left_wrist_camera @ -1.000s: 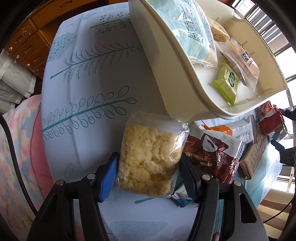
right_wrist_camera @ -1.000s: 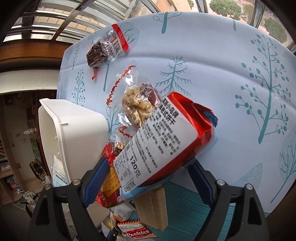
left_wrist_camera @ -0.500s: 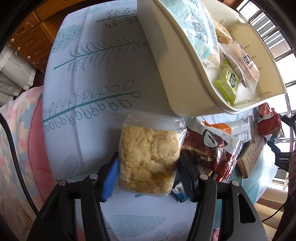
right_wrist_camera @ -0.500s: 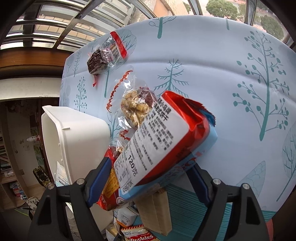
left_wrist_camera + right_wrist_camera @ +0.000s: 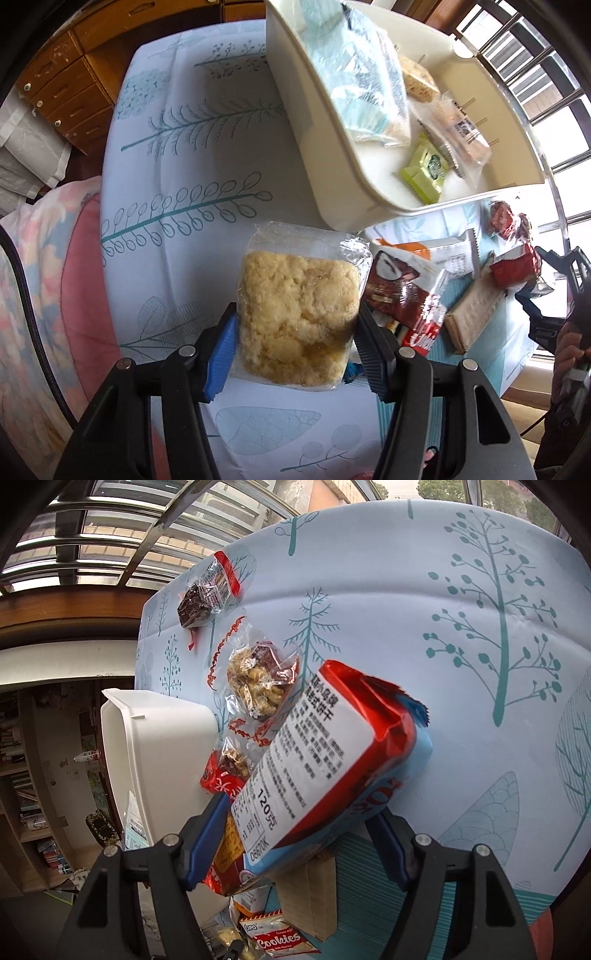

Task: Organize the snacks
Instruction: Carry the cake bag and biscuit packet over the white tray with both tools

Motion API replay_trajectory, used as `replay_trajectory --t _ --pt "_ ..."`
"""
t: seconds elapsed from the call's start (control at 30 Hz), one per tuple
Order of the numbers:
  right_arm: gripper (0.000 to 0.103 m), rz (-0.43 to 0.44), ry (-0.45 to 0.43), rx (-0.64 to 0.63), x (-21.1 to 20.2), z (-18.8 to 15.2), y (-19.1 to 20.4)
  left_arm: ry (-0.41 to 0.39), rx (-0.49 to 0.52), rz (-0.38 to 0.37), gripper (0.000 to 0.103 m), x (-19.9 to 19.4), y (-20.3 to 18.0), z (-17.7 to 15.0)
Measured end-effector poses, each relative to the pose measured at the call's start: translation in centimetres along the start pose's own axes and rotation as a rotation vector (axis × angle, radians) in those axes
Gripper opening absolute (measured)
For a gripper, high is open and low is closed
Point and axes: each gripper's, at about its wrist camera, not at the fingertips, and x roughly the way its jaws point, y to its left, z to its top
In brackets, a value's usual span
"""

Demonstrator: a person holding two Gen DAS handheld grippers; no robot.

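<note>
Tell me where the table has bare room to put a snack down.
Bare tablecloth lies left of the white bin, toward the wooden drawers. More lies right of the red-and-blue packet. It is crowded below the bin, around the brown packet.

hidden: lower edge of biscuit pack (image 5: 328, 771) behind the gripper fingers | cut off: white bin (image 5: 332, 155) top, past the frame edge | blurred: print on biscuit pack label | hidden: cookies bag (image 5: 277, 939) partly under brown packet (image 5: 310, 893)
</note>
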Motion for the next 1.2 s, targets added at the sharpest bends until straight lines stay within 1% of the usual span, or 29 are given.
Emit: replay_trajectory --t 0.13,0.3,0.53,0.7,0.9,1.2 --pt "0.072 0.030 -0.003 -0.031 -0.7 -0.6 -0.2 -0.025 0.007 -0.018 0.058 -2.0 -0.9 -0.2" --pt "0.071 0.070 0.023 -0.071 -1.8 -1.3 -0.1 -0.054 0.043 -0.012 0.058 -4.4 -2.7 -0.1" --pt "0.071 0.135 0.070 -0.103 -3.5 -2.1 1.0 -0.078 0.111 -0.030 0.058 -7.4 -5.6 -0.1" --pt "0.070 0.176 0.103 -0.155 -4.8 -2.7 3.1 -0.127 0.152 -0.051 0.058 -9.8 -7.6 0.6" --pt "0.069 0.208 0.146 -0.251 -5.6 -3.2 6.4 -0.178 0.177 -0.037 0.058 -12.1 -9.6 2.1" --pt "0.070 0.254 0.207 -0.373 -5.2 -3.2 10.8 -0.225 0.140 -0.009 0.058 -13.0 -10.8 4.4"
